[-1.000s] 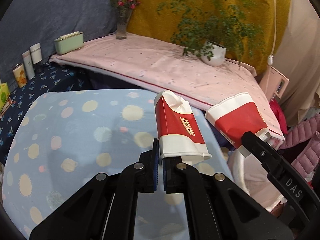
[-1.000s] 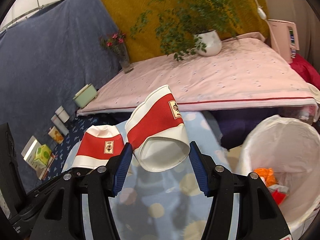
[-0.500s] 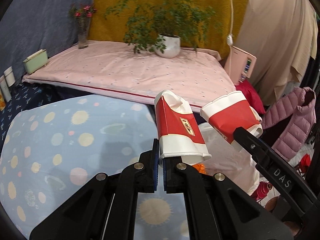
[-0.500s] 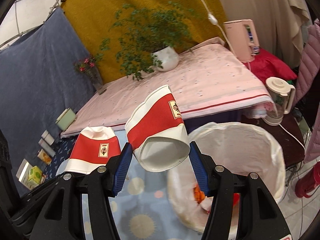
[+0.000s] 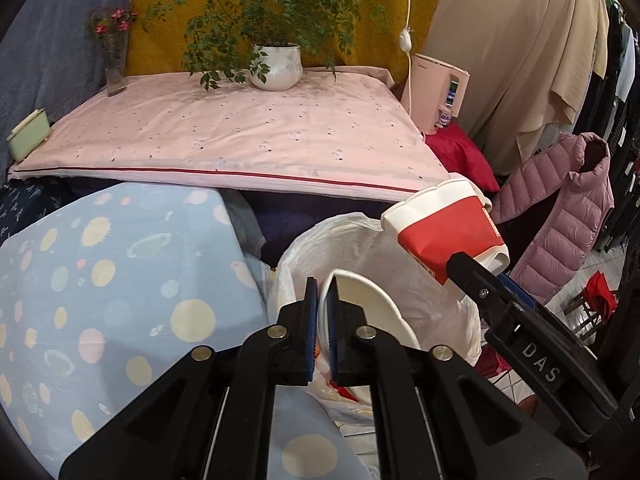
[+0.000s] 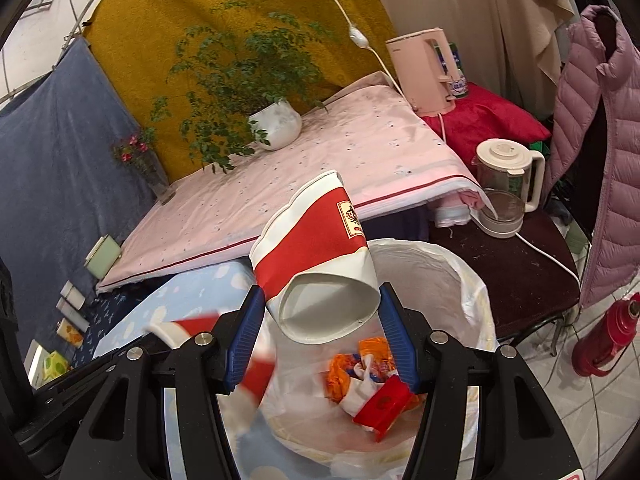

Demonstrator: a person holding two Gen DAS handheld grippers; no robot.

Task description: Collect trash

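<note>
Over bin (image 6: 472, 280), R-held cup (image 6: 316, 248) mouth faces camera.

Matt paper cup (image 6: 316, 264) in red and white, its inside smooth; thin, crinkled translucent plastic bag (image 6: 472, 280) lining the bin; black matt plastic tongs (image 6: 320, 344) with blue rubbery pads (image 6: 244, 332) and shiny metal screws; soft cotton-like cloth (image 5: 120, 280) printed with dots on the tabletop; glossy ceramic plant pot (image 5: 276, 66); quilted, slightly shiny pink jacket (image 5: 560, 208).
</note>
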